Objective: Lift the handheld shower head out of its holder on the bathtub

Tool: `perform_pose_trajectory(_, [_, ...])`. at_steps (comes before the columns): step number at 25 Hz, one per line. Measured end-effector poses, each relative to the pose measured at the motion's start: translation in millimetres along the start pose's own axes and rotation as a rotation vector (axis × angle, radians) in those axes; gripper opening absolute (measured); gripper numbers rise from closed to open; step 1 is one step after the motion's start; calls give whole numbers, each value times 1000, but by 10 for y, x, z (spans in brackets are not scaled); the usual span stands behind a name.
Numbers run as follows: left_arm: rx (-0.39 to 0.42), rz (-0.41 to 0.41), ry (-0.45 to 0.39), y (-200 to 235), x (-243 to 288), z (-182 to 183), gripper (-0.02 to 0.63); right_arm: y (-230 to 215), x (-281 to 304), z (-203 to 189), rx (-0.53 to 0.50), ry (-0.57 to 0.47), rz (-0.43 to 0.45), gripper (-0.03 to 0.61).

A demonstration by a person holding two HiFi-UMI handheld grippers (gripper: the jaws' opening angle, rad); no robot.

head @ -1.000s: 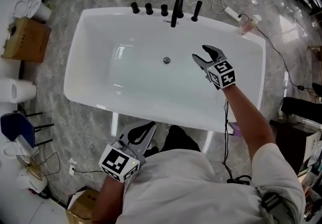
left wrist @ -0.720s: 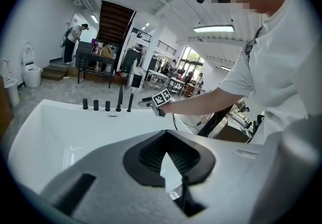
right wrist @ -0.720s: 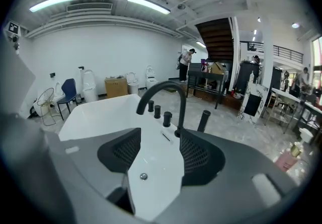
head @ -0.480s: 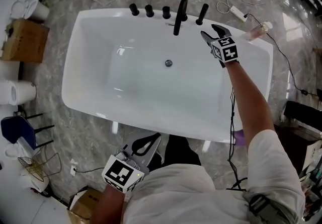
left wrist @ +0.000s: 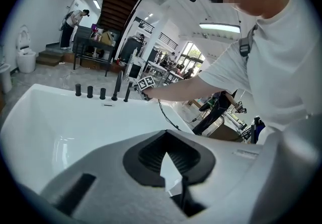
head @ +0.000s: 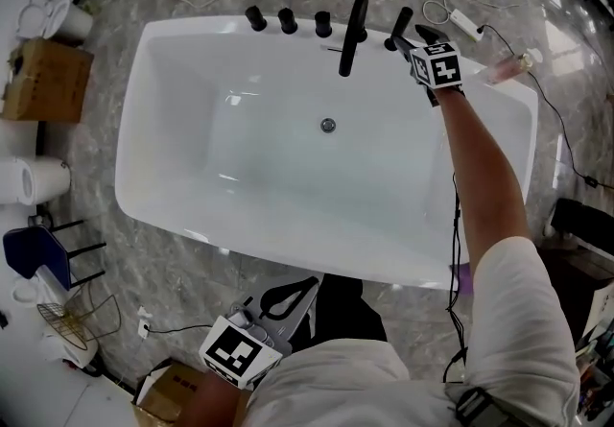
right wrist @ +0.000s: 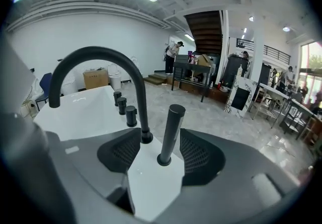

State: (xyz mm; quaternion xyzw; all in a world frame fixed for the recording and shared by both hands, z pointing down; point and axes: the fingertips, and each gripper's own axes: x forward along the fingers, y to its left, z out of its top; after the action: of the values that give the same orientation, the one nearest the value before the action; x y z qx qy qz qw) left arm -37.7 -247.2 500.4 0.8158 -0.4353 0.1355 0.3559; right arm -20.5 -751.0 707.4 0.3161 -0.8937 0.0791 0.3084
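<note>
The black handheld shower head (head: 399, 28) stands upright in its holder on the far rim of the white bathtub (head: 132, 132), right of the arched black spout (head: 354, 30). My right gripper (head: 415, 37) reaches over that rim with its fingers beside the wand. In the right gripper view the shower head (right wrist: 171, 130) rises between the spread pads of the right gripper (right wrist: 159, 151), which is open, with no contact showing. The spout (right wrist: 98, 59) curves just left of it. My left gripper (head: 291, 296) hangs near my body, shut and empty; in its own view the left gripper (left wrist: 170, 163) shows only a sliver of tub.
Three black knobs (head: 288, 20) line the rim left of the spout. A power strip with cable (head: 463, 24) and a pink bottle (head: 506, 66) lie by the tub's far right corner. A cardboard box (head: 43, 80) and a blue chair (head: 29, 252) stand on the marble floor at left.
My right gripper has travelled from over the tub basin up to the far rim, so its jaws now flank the shower head. The left gripper stayed low by my body.
</note>
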Motion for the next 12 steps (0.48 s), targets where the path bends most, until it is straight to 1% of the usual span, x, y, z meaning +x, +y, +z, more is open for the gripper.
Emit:
perform_pose_trajectory(4, [-21,7,-5,131,42,-70,8,-113,220,59,37,-6,-24,259])
perform_pose_trajectory(12, [-45,20,-17,302,98,-193,8,-169,547,-30,117,-21,-65,239])
